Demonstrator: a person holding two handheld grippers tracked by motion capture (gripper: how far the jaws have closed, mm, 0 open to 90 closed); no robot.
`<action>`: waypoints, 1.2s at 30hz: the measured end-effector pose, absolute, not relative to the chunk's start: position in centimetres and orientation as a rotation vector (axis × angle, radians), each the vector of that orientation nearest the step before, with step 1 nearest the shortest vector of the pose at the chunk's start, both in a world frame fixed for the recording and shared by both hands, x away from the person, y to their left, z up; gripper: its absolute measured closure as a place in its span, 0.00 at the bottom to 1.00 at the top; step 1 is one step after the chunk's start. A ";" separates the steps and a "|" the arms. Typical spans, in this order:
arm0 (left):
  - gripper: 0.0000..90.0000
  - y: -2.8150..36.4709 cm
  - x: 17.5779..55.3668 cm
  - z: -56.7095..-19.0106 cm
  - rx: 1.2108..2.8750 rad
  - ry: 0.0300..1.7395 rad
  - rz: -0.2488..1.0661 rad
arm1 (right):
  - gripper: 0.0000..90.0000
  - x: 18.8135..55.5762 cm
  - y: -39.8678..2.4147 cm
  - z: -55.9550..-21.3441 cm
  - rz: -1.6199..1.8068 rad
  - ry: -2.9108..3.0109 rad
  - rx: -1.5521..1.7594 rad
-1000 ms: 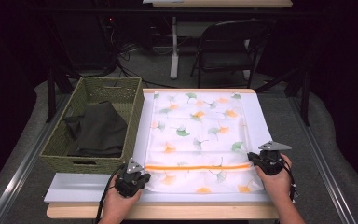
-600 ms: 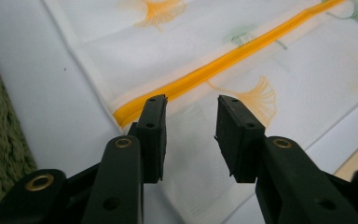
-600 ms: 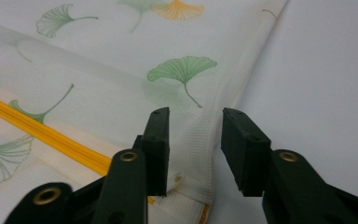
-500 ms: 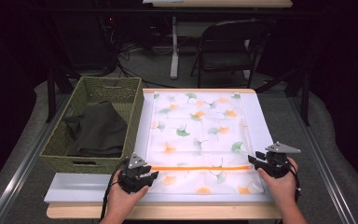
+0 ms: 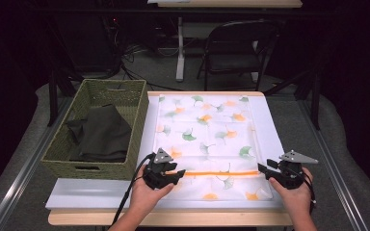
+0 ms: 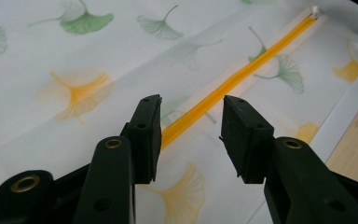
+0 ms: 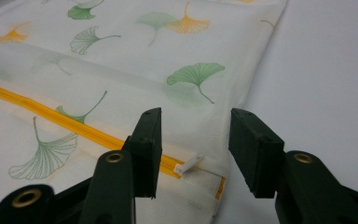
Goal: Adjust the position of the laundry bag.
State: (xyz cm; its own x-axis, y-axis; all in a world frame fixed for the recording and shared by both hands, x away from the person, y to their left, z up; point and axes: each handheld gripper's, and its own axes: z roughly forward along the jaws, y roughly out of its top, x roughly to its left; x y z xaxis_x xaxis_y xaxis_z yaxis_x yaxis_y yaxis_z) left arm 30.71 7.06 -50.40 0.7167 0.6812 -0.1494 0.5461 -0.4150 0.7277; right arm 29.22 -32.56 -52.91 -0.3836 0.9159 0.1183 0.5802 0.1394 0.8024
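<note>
I have the mesh laundry bag (image 5: 207,139) lying flat on the worktop (image 5: 101,195), just beside the woven basket (image 5: 67,161) that holds a dark folded cloth (image 5: 101,134). The orange zipper (image 5: 221,173) runs closed across the bag's near end, its white pull (image 7: 189,163) at the right end. My left gripper (image 6: 191,135) has just been opening and hangs over the zipper's left end with nothing between its jaws; my right gripper (image 7: 193,151) has likewise been opening, astride the pull without pressing it. I judge the zipping done and the bag let go; moving it remains
</note>
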 end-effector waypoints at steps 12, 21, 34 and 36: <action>0.63 3.6 30.8 -50.9 2.143 0.859 0.186 | 0.66 28.0 -32.5 -53.4 1.178 2.045 1.468; 0.62 2.7 30.9 -51.6 2.168 0.854 0.173 | 0.72 28.4 -33.7 -53.9 1.230 2.045 1.528; 0.62 1.2 30.7 -52.6 2.208 0.820 0.166 | 0.73 30.4 -34.3 -55.0 1.207 2.034 1.578; 0.62 1.1 30.7 -52.7 2.206 0.825 0.161 | 0.74 30.5 -34.3 -55.0 1.211 2.034 1.581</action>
